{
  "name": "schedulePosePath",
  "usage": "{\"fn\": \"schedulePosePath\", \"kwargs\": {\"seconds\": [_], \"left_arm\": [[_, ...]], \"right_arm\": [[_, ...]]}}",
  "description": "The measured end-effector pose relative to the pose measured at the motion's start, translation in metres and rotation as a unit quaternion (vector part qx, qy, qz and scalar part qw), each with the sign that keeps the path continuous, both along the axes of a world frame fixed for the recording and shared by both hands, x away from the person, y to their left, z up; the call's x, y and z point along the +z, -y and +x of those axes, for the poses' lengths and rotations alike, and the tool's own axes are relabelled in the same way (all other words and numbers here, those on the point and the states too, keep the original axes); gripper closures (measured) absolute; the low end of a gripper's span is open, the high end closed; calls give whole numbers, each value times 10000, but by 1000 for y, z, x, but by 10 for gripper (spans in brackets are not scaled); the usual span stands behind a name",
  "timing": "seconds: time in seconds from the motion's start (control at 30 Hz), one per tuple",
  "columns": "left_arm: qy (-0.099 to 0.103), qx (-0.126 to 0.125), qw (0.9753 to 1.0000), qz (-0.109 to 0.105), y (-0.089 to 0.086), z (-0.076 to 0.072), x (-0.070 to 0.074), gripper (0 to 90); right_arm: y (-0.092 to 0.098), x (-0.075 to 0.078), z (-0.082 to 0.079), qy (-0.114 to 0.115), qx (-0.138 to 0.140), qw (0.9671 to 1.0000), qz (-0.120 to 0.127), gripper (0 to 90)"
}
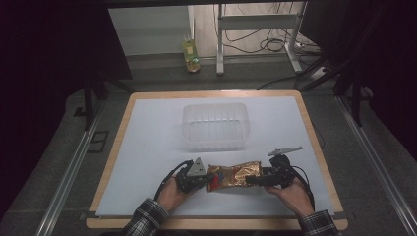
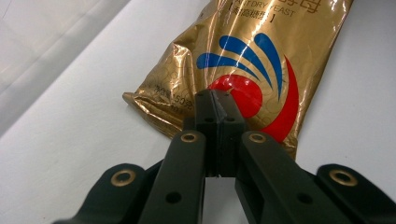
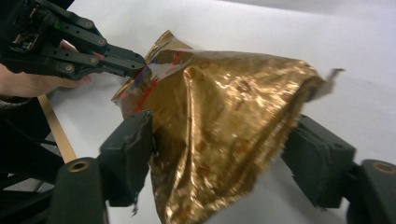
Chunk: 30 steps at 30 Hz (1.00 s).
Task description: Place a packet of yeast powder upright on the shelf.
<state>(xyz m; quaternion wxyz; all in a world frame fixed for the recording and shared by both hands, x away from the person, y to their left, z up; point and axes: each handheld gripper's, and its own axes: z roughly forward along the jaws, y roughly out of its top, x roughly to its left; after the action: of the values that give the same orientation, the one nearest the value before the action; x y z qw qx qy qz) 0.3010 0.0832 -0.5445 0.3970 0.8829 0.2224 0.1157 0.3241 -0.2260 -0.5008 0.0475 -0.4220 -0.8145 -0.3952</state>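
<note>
The gold packet (image 1: 233,176) lies across the near middle of the white table (image 1: 147,147), its left end pinched in the closed left gripper (image 1: 210,181) and its right end between the spread jaws of the right gripper (image 1: 249,180), near a clear tub (image 1: 215,125).

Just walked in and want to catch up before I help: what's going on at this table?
A person holds a gold foil packet between two hand-held grippers near the front of the white table. The left gripper is pinched shut on one end of the packet. The right gripper has its jaws spread around the other end, which looks torn open. A clear plastic tub sits empty behind them.
</note>
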Motion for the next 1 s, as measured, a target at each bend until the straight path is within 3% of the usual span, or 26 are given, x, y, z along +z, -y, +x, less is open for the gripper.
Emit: {"fn": "schedulePosePath", "kwargs": {"seconds": [0.13, 0.2, 0.23, 0.57, 0.73, 1.0], "left_arm": [[19, -19, 10000, 13, 0, 0, 0, 896], [-27, 48, 9999, -89, 1, -1, -1, 895], [25, -20, 10000, 18, 0, 0, 0, 896], [24, 48, 10000, -24, -1, -1, 1, 891], [-4, 105, 9997, -209, -3, 0, 4, 844], [104, 115, 9997, -207, -2, -4, 8, 751]], "right_arm": [[-7, 2, 2, -54, 44, 10000, 20, 374], [-10, 3, 3, -75, 65, 9999, 49, 412], [-10, 4, 3, -69, 45, 9999, 75, 438], [-9, 14, 6, -259, -105, 9987, 416, 687], [-8, 21, 5, -196, -93, 9985, 508, 736], [-6, 35, 4, -30, -67, 9988, 489, 745]]}}
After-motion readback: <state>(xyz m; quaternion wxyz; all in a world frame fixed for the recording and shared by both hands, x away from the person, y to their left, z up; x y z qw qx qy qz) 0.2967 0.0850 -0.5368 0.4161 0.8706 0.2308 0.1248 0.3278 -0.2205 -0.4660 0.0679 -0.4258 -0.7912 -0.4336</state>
